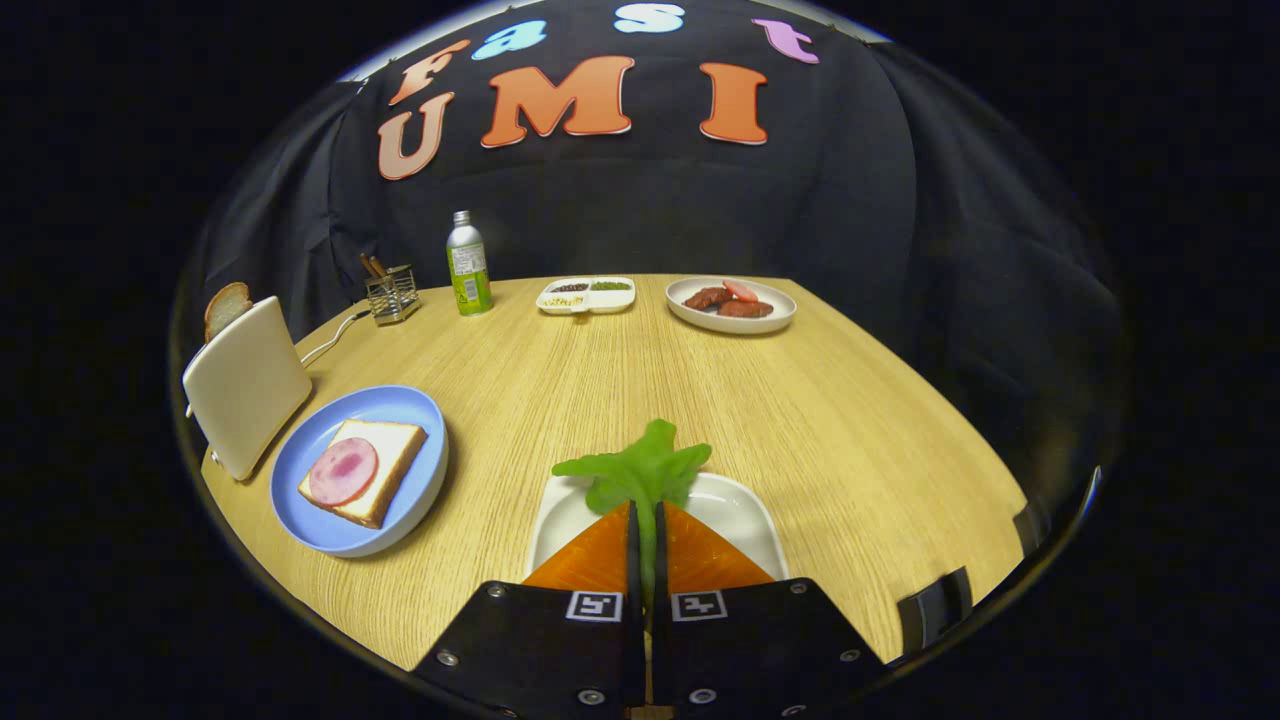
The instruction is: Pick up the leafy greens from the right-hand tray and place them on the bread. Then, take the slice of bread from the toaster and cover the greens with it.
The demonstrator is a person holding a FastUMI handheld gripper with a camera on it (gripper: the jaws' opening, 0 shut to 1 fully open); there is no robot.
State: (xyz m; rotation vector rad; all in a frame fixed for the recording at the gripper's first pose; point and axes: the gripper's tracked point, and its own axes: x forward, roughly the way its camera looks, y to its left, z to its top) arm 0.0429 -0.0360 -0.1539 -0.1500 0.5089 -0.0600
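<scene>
While the gripper [645, 520] pressed both orange fingers [590, 560] together on the stem of the single bunch of leafy greens [640, 470], the leaves fanned out just past the fingertips, above the white tray [745, 515] at lower centre. One blue plate [400, 500] at lower left carried one slice of bread [390, 455] topped by one round of ham [343, 472]. One white toaster [245, 385] stood at the far left, a second bread slice [227, 305] protruding from its top, partly hidden. At upper centre stood one bottle [467, 263], its label too small to read, one wire holder [392, 293], one divided dish [587, 294] of indistinct seasonings, and one white plate [770, 315] bearing three reddish pieces. The wooden table [800, 420] was cut off at its near edge.
</scene>
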